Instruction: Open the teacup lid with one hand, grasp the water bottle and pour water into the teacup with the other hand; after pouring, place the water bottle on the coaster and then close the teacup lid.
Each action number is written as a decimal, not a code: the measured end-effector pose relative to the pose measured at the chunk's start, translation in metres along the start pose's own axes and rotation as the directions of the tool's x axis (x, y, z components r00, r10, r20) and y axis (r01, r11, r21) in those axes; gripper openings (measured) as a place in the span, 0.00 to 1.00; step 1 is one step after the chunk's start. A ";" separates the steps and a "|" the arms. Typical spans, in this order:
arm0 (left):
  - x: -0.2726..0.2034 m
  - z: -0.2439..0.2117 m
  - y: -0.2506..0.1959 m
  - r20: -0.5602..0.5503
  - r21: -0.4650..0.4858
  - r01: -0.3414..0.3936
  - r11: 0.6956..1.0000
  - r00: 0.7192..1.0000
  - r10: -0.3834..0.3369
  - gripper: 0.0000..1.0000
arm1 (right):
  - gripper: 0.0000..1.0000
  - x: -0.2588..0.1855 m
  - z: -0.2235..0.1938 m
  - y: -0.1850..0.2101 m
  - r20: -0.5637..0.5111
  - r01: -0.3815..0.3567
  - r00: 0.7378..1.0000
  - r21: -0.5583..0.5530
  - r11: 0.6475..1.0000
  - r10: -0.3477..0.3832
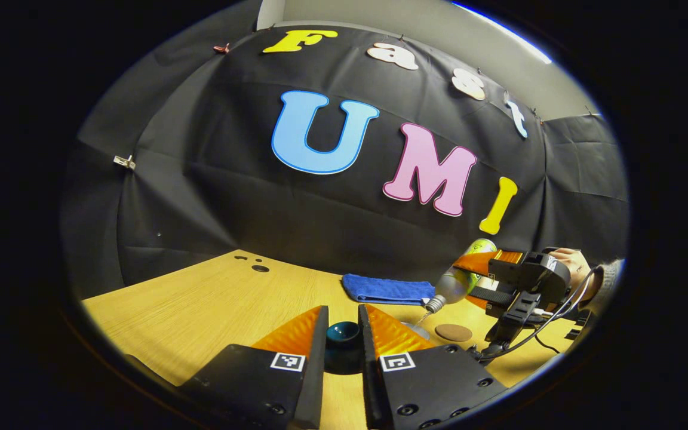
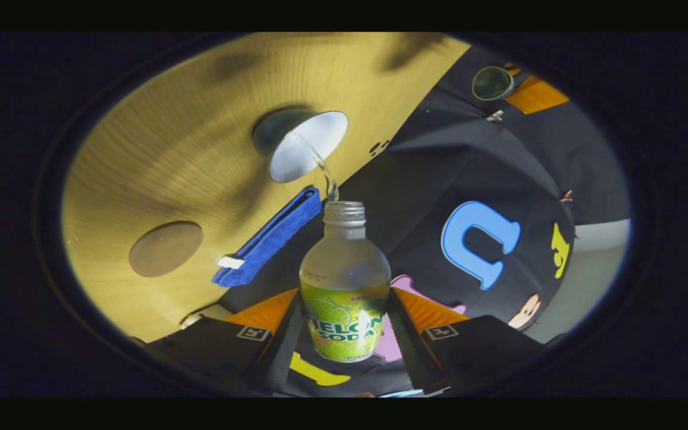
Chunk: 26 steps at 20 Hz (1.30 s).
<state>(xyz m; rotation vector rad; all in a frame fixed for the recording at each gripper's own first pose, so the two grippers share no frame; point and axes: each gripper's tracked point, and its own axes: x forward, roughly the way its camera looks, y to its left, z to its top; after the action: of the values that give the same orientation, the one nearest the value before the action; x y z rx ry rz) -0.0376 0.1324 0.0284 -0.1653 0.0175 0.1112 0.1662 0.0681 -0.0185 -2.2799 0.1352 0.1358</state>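
Between the right gripper's (image 2: 344,325) fingers, low in the right gripper view, the water bottle (image 2: 344,286) is clamped by its label, its long axis tipped so the neck aims up-frame at the open teacup (image 2: 305,146); a thin stream bridges them. Left of that, apart, lies the coaster (image 2: 166,248). The left gripper (image 1: 344,343) seemingly pinches the lid (image 1: 343,334).

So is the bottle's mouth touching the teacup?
Apart. The right gripper view shows the bottle mouth clear of the teacup, water arcing across the gap.
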 end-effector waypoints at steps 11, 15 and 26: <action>-0.001 0.001 0.001 -0.004 -0.017 0.002 1.000 1.000 -0.002 0.31 | 0.74 -0.007 -0.007 -0.054 0.029 0.145 0.989 -0.228 0.963 -0.142; -0.002 0.003 0.001 -0.006 -0.015 0.002 1.000 1.000 -0.002 0.31 | 0.78 -0.006 -0.004 -0.055 0.035 0.164 0.986 -0.243 0.956 -0.161; -0.002 0.001 0.006 -0.009 -0.009 -0.024 1.000 1.000 0.024 0.31 | 0.79 -0.022 0.043 0.040 0.185 -0.227 0.971 0.909 0.351 0.150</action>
<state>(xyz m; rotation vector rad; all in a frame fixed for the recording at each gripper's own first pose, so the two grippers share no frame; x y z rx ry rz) -0.0407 0.1378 0.0281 -0.1751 0.0281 0.1348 0.1361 0.0760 -0.0735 -1.0682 0.3466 0.1973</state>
